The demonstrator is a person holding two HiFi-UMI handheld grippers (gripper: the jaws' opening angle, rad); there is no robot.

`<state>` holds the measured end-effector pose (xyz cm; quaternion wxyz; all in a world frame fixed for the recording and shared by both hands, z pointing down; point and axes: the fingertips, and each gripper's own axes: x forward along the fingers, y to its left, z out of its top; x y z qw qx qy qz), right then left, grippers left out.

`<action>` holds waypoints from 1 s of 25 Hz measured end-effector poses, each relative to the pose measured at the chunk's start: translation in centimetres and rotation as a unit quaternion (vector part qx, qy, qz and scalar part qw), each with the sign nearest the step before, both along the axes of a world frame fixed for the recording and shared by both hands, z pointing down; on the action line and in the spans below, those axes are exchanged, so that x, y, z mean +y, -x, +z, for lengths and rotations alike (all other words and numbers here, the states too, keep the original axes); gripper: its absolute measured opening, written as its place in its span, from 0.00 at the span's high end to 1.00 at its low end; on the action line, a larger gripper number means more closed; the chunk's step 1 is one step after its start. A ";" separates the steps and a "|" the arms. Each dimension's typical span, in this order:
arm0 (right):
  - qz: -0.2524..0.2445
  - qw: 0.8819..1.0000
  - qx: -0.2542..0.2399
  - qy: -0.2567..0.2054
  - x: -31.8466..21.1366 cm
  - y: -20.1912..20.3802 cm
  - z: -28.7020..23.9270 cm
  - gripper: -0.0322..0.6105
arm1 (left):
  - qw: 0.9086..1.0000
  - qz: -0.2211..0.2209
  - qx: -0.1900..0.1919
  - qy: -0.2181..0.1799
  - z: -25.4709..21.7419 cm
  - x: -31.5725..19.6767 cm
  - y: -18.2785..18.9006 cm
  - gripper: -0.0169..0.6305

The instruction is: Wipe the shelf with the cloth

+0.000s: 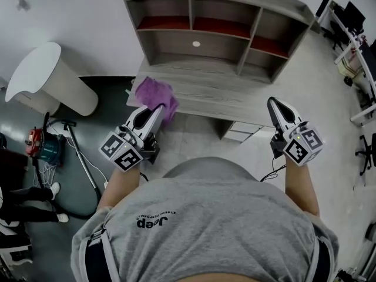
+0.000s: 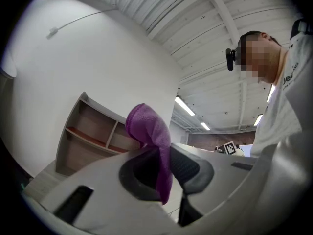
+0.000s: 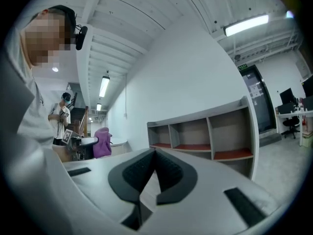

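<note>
The grey wooden shelf unit (image 1: 223,34) stands ahead of me with red-lined compartments and a wide lower ledge (image 1: 235,96). A purple cloth (image 1: 157,94) rests over the ledge's left end, and my left gripper (image 1: 157,109) is shut on it. In the left gripper view the cloth (image 2: 146,126) bulges up from between the jaws, with the shelf (image 2: 93,133) behind. My right gripper (image 1: 275,104) hovers near the ledge's right front, shut and empty. From the right gripper view, the gripper (image 3: 155,154) faces the shelf (image 3: 205,136), with the cloth (image 3: 101,143) far to the left.
A white rounded stand (image 1: 50,78) and a red vacuum cleaner (image 1: 40,144) with its hose lie on the dark floor at left. Someone's legs (image 1: 26,207) show at the lower left. Desks and office chairs (image 1: 358,46) line the right side.
</note>
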<state>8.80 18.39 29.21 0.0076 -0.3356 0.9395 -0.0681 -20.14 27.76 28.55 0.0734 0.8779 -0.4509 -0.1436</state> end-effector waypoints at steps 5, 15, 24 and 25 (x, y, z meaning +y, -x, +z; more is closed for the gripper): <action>-0.020 1.000 0.015 -0.006 0.2 -3.6 -0.3 0.94 | 1.000 -0.001 0.003 -0.003 -0.4 -1.2 -4.6 0.87; -0.042 0.999 0.027 0.016 -2.7 -8.1 2.7 0.94 | 1.000 -0.006 0.001 0.020 1.7 -5.3 -9.7 0.87; -0.035 0.998 0.045 0.017 -12.6 -0.4 3.9 0.94 | 0.999 0.022 0.008 0.022 3.9 -16.2 -3.3 0.87; -0.030 0.998 0.046 0.016 -14.2 0.8 3.8 0.94 | 0.999 0.031 0.010 0.023 4.1 -18.1 -2.4 0.87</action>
